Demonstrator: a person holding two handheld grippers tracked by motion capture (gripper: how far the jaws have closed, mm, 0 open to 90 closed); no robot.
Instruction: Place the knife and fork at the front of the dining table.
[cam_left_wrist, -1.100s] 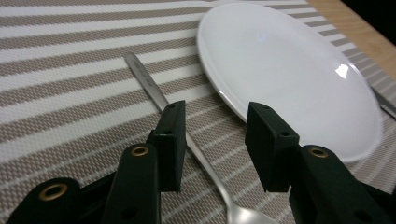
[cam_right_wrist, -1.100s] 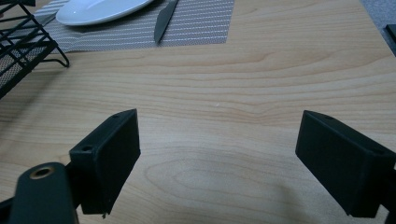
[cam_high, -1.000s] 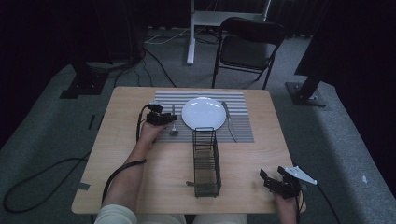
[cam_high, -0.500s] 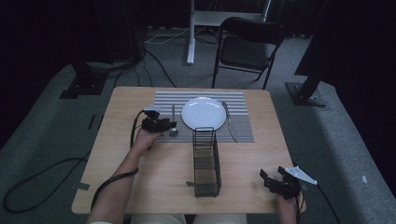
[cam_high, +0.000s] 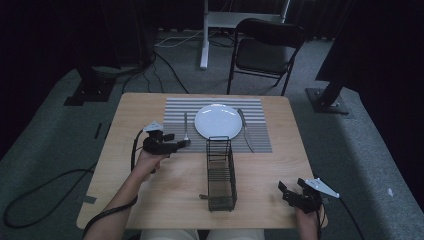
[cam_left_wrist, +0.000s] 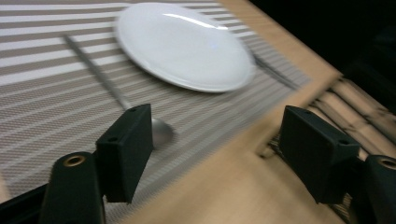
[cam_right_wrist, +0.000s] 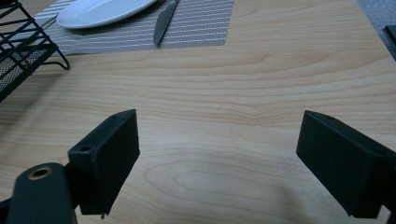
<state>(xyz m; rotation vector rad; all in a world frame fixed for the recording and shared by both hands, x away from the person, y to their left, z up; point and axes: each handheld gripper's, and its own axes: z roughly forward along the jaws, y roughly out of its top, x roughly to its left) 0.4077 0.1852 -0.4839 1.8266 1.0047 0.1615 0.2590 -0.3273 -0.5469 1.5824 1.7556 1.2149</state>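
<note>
High view: left gripper (cam_high: 186, 143) open at the near end of the spoon (cam_high: 185, 127), left of the plate (cam_high: 218, 121) on the mat (cam_high: 172, 111); right gripper (cam_high: 284, 190) open, idle near the table edge.

Left gripper view: jaws wide, spoon bowl (cam_left_wrist: 161, 131) just beside the left jaw. Risk: nudging it aside instead of straddling.

Right gripper view: jaws apart over bare table (cam_right_wrist: 261, 70); knife (cam_right_wrist: 164, 22) far off.

Left gripper view is looking pretty smeared: the table edge (cam_left_wrist: 261, 135) and the wire rack (cam_left_wrist: 345, 107) behind the right jaw are blurring into streaks. The left jaw is covering part of the spoon (cam_left_wrist: 100, 77) bowl. In the right gripper view, the plate (cam_right_wrist: 100, 11), knife (cam_right_wrist: 163, 21) and rack (cam_right_wrist: 23, 46) are getting cut off by the frame.
</note>
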